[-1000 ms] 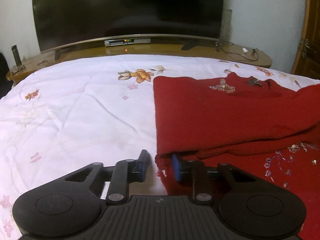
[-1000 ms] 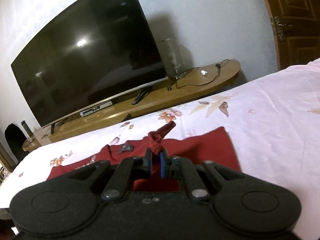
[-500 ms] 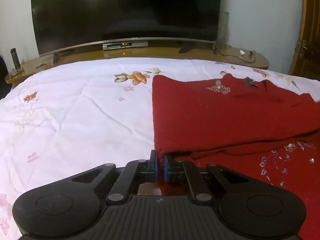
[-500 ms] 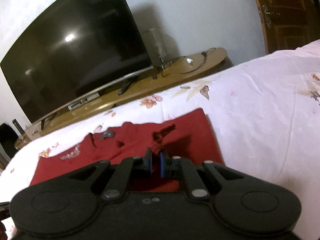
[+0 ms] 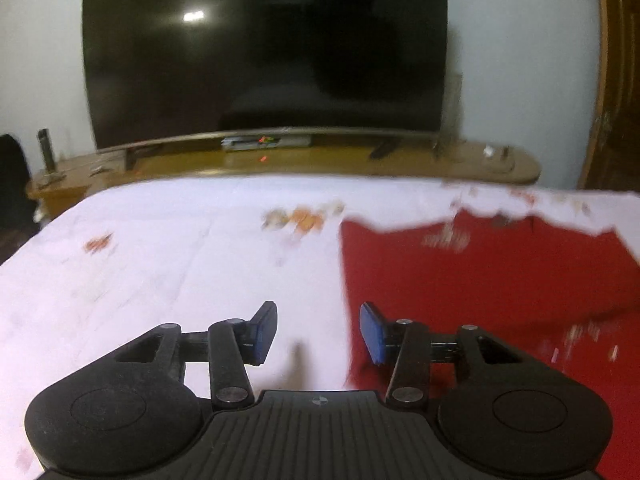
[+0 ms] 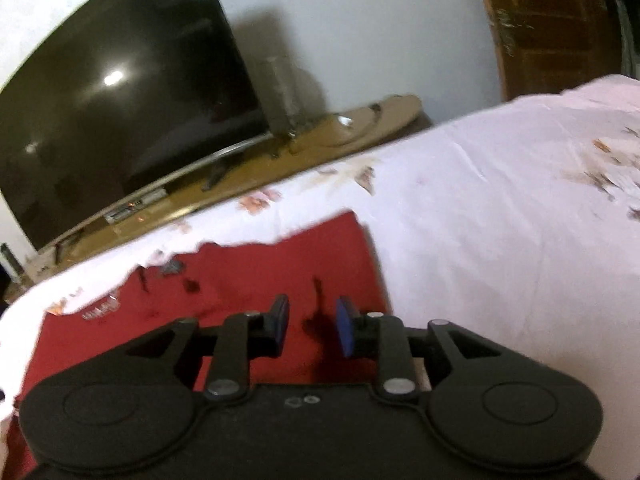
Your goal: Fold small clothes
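On the bed, spread over a white floral sheet (image 5: 160, 272), lies the one garment in play: a red garment (image 5: 480, 280), small, with sparkly trim, lying flat and well short of the sheet's far edge

Item, left gripper (image 5: 318, 332): jaws have just been opening and now stand apart with nothing between them; its left pad hangs over bare sheet, its right pad over the garment's left edge, the cloth lying loose below and not pinched

Item, right gripper (image 6: 312, 330): jaws have just been opening too, less wide; they hover over the right part of the garment (image 6: 240, 280), pads clear of the cloth, with a dark shadow on the red between them

Item, state of the fold: the garment reads as doubled over once, a fold line showing as a dark crease toward its near right side in the left view, the upper layer lying flat and fairly square along the left edge; both claws being empty, this fold looks just set down

Item, work left, by my judgement: at least one more fold to bring it to a compact packet, perhaps some smoothing; blur hides how neat the edges are

Item, surroundings: a large dark television (image 5: 264, 52) on a long wooden stand (image 5: 280, 160) beyond the bed, a wooden door (image 6: 552, 20) at far right
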